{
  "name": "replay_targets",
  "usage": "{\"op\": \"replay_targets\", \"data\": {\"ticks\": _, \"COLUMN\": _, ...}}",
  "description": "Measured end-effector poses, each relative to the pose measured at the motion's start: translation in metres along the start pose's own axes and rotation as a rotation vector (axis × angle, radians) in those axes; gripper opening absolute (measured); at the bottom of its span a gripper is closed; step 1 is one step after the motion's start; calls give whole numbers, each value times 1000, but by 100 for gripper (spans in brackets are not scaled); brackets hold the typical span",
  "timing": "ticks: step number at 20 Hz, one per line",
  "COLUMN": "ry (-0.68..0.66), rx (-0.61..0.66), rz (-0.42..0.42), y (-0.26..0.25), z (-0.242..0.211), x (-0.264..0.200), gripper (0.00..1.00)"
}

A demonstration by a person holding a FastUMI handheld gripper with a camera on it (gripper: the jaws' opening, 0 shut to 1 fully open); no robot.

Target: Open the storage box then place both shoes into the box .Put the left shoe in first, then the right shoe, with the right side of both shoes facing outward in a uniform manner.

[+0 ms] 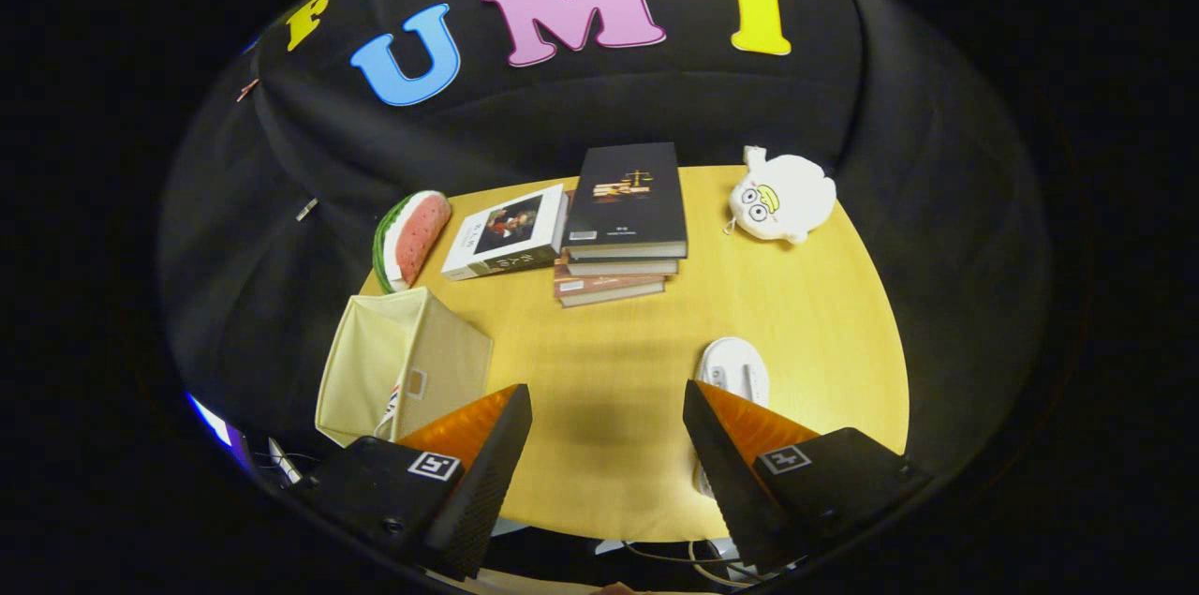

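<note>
A cream fabric storage box (403, 361) stands at the table's left edge, just ahead of my left finger, with its top open. A white item with red and blue stripes (392, 404) peeks out at the box's near edge; I cannot tell what it is. A white shoe (735, 370) lies on the table just ahead of my right finger, its near end hidden behind that finger. My gripper (607, 389) hangs above the table's front part, open wide, with only bare tabletop between its fingers.
On the round yellow table (796, 295), a stack of books (623, 220) and a single book (506, 234) lie at the back. A watermelon-slice cushion (410, 239) sits back left and a white plush toy (780, 197) back right. Cables hang below the front edge.
</note>
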State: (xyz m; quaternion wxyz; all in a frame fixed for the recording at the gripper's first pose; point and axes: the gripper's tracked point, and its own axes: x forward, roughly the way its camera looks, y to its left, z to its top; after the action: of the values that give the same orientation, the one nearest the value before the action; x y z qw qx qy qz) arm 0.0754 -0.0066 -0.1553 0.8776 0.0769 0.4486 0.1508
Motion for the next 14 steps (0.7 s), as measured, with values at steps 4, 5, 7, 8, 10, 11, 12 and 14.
{"op": "replay_targets", "data": {"ticks": 4, "ry": 36, "rx": 28, "rz": -42, "y": -63, "z": -18, "x": 10, "gripper": 99}}
{"op": "replay_targets", "data": {"ticks": 5, "ry": 58, "rx": 38, "rz": -45, "y": -75, "z": -25, "x": 14, "gripper": 99}}
{"op": "replay_targets", "data": {"ticks": 7, "ry": 86, "rx": 38, "rz": -43, "y": -94, "z": -37, "x": 19, "gripper": 99}}
{"op": "replay_targets", "data": {"ticks": 8, "ry": 95, "rx": 23, "rz": -42, "y": -103, "z": -44, "x": 22, "gripper": 99}}
{"op": "replay_targets", "data": {"ticks": 10, "ry": 129, "rx": -18, "rz": -37, "y": -118, "z": -62, "x": 30, "gripper": 99}}
{"op": "replay_targets", "data": {"ticks": 11, "ry": 144, "rx": -35, "rz": -43, "y": -125, "z": -72, "x": 35, "gripper": 99}}
{"op": "replay_targets", "data": {"ticks": 12, "ry": 159, "rx": -48, "rz": -48, "y": -131, "z": -80, "x": 39, "gripper": 99}}
{"op": "replay_targets", "data": {"ticks": 14, "ry": 193, "rx": -65, "rz": -54, "y": -138, "z": -97, "x": 47, "gripper": 99}}
